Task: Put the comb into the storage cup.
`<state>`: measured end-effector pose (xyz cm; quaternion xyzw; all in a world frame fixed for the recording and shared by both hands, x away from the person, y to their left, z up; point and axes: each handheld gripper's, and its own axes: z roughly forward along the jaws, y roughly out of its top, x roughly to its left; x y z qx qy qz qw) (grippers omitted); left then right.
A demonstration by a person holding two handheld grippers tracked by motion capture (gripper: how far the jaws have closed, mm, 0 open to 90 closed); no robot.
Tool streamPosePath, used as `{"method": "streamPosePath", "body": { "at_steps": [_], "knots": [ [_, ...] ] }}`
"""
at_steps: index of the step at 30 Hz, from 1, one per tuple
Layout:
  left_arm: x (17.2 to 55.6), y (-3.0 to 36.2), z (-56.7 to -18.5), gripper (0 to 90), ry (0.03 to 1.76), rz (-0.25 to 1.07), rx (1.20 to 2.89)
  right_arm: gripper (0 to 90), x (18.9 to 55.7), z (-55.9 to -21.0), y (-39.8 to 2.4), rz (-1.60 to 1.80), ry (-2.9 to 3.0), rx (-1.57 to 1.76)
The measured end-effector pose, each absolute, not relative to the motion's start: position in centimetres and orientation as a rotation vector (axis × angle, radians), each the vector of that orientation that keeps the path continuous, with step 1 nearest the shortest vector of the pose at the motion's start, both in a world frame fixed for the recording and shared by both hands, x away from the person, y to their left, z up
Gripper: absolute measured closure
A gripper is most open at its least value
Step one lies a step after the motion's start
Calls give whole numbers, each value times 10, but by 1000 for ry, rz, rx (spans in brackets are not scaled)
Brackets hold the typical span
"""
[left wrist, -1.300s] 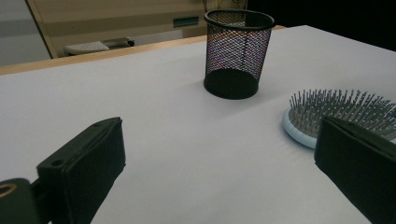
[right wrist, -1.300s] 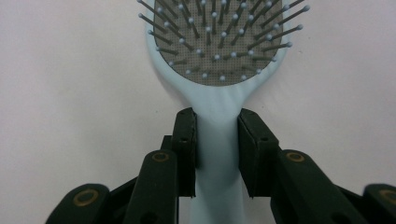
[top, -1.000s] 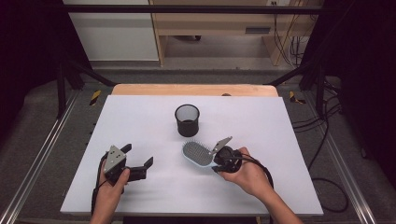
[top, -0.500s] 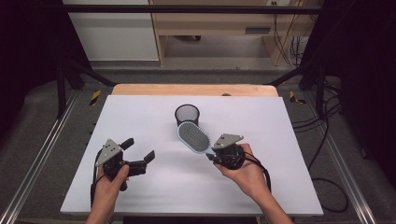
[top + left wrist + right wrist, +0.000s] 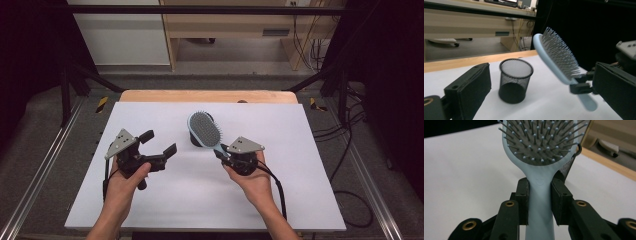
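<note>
The right gripper [image 5: 223,150] is clamped on the handle of a pale blue plastic paddle hairbrush with grey bristles [image 5: 205,129]; in the right gripper view both black jaws press flat against the narrow neck of the brush [image 5: 540,182], just below the bristle pad. In the high view the brush head stretches from that gripper toward eleven o'clock, lifted off the white table [image 5: 300,170], bristles facing up and toward the person. The head hangs over a black wire-mesh cylindrical cup [image 5: 196,139], which stands upright near the table's middle and is partly hidden behind it. In the left gripper view the cup [image 5: 515,80] stands clear of the brush [image 5: 556,58], which slants above and to its three o'clock side. The left gripper [image 5: 159,145], at nine o'clock from the cup and well apart from it, has its jaws spread wide around nothing.
</note>
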<state>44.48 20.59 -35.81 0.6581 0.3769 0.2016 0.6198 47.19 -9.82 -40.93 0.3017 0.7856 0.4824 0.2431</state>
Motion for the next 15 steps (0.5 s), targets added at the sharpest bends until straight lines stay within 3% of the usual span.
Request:
{"method": "streamPosePath", "body": {
  "at_steps": [15],
  "knots": [
    [466,170,-348,25,849,382,1452,701,468,-405,-74,1486,1988,765]
  ]
}}
